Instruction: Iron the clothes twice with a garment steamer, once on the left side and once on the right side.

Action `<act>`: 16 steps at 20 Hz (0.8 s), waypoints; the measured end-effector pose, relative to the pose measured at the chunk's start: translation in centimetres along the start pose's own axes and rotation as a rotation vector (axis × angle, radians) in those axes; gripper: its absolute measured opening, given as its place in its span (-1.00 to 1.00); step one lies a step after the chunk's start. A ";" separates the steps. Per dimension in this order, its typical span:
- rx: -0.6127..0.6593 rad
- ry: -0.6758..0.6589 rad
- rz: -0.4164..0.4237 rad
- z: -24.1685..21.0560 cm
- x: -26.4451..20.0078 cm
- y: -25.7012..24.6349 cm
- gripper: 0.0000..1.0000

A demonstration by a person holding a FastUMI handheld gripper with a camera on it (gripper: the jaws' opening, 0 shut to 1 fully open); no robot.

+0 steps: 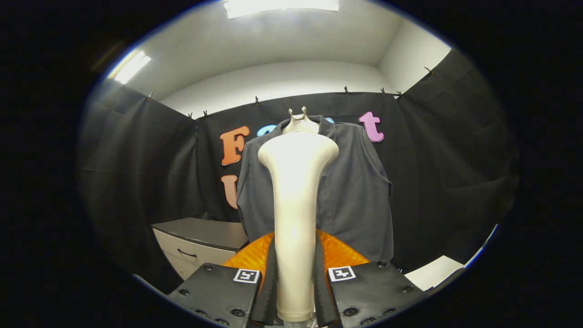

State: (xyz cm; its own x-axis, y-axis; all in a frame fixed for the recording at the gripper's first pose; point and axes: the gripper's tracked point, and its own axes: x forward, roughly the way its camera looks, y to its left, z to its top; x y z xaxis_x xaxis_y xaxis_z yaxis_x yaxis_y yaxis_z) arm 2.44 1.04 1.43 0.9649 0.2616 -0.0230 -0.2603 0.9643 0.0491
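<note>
Both fingers (255, 291) of the gripper (295, 291) clamp the steamer (295, 200) handle, held upright so its wide head faces forward. Shirt (350, 196) hangs just beyond the head on a mannequin (299, 119), front open to the steamer, apparently not touching yet. Cabinet (200, 237) sits left of the shirt, lower down.
</note>
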 end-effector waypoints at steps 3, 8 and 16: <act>0.003 0.004 -0.002 -0.1 0.0 -0.3 -0.18; 0.007 0.008 -0.008 -0.3 0.2 -0.7 -0.19; 0.019 0.016 0.003 -0.6 0.2 -0.4 -0.18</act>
State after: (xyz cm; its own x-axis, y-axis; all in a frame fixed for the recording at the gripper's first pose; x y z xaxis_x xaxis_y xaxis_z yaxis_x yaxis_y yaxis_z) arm 2.76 0.70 0.85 0.9634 0.2654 -0.0383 -0.2625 0.9625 0.0685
